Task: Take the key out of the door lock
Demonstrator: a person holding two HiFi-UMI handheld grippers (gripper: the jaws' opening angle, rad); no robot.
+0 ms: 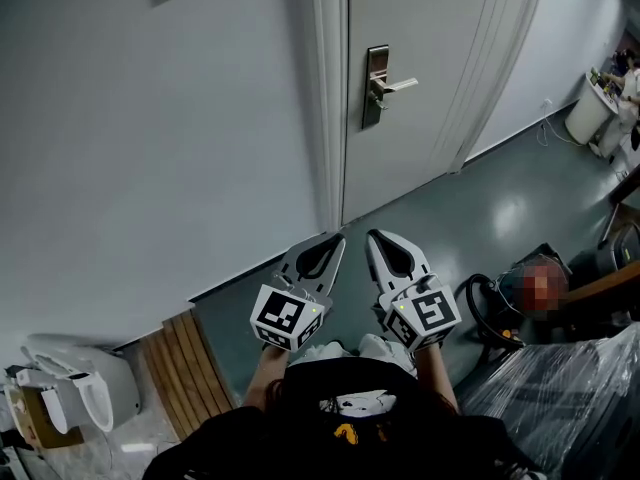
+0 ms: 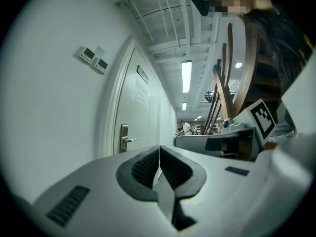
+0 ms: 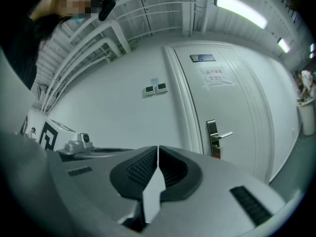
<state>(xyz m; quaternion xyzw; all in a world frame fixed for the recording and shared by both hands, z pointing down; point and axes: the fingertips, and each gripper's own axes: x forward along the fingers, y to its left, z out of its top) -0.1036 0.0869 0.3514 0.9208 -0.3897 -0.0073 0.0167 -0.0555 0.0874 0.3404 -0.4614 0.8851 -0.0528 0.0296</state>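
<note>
Head view: left gripper (image 1: 335,240) and right gripper (image 1: 375,238) are held side by side, near the person and low in the frame. Both point toward the door (image 1: 420,148) and are well apart from it. The lock plate (image 1: 375,86) with its lever handle (image 1: 398,86) sits far, on the door's left edge. The key is too small to make out there.

Left gripper view: the jaws are closed together with nothing between them. The door and lock plate are far off on the left, and wall switches (image 2: 94,59) are on the wall beside the frame.

Right gripper view: the jaws are pressed together and empty. The lock plate and handle are far on the right, and no key is discernible.
</note>
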